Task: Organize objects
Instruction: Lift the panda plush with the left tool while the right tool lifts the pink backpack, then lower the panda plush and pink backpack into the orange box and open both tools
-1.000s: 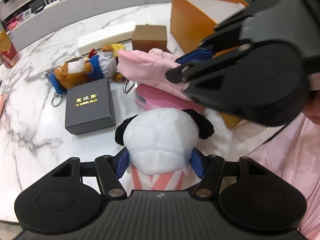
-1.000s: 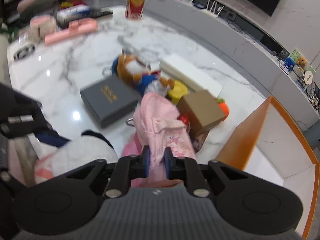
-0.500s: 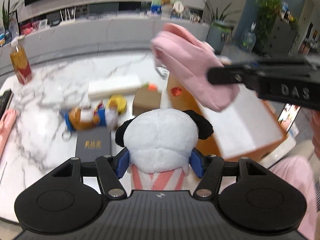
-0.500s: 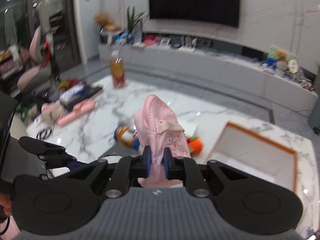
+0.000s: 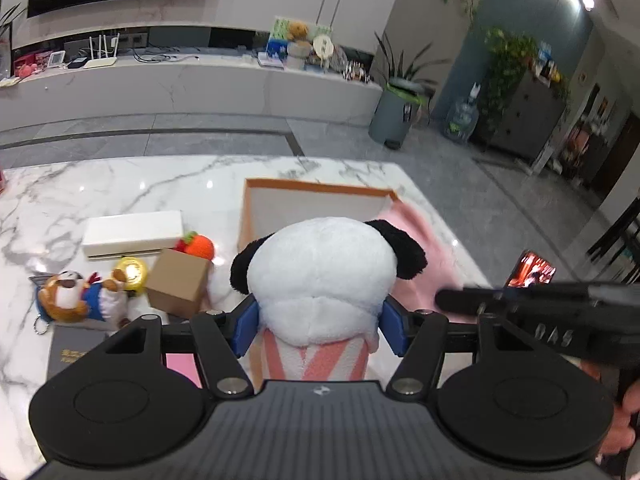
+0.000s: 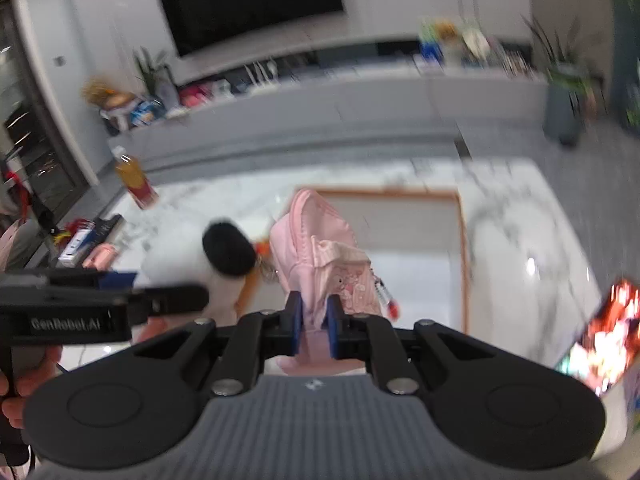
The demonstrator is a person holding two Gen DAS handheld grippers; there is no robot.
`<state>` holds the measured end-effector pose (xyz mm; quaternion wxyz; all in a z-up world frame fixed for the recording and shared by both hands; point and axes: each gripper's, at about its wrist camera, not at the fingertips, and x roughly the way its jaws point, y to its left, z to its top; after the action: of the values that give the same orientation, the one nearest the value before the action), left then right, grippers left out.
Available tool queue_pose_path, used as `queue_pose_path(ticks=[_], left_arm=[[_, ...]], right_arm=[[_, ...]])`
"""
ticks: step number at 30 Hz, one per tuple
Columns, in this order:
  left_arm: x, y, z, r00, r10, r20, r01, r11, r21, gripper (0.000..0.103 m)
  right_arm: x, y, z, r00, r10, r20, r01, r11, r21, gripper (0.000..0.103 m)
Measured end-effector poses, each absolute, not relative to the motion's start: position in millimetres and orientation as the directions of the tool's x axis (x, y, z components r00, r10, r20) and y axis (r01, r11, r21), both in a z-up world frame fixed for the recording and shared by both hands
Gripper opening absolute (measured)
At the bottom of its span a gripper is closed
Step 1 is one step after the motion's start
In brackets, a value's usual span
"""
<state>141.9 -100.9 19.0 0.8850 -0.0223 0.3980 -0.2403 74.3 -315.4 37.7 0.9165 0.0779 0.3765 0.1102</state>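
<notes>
The left gripper (image 5: 320, 322) points forward and downward, its blue-padded fingers (image 5: 245, 326) spread wide and pressed against both sides of a panda toy (image 5: 326, 276). The right gripper (image 6: 314, 326) also tilts downward, its fingers (image 6: 294, 328) nearly together and pinching a pink pouch (image 6: 320, 256). The two grippers sit side by side, each crossing the edge of the other's view. A bare hand (image 6: 24, 364) grips the left gripper's handle; part of a hand (image 5: 622, 420) shows behind the right one.
</notes>
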Motion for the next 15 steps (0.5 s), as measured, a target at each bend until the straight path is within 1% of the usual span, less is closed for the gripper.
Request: queue_pose_path(ticks=[2,7,11,15], left_arm=[[146,-118,14,0.563,-0.42,-0.712,0.409,0.89,-0.201,0.072],[151,-139,-9,0.512,-0.383,-0.769,0.401,0.898,-0.18,0.072],[158,-149,-30,0.478,-0.35,-0.806,0.396,0.904,-0.157,0.072],[158,-160,-45,0.469,-0.304,-0.829,0.406,0.908,-0.104,0.073]], right_arm=[[79,-326,22,0.658,0.247,-0.711,-0.096,0.964,0.246,0.013],[89,-339,-11,0.593,0.213,-0.776,-0.002,0.965,0.264,0.013],[95,-343,-26,0.561,0.197,-0.804,0.022,0.967,0.252,0.013],[104,-343,-39,0.526,0.194,-0.828,0.035,0.968,0.249,0.013]])
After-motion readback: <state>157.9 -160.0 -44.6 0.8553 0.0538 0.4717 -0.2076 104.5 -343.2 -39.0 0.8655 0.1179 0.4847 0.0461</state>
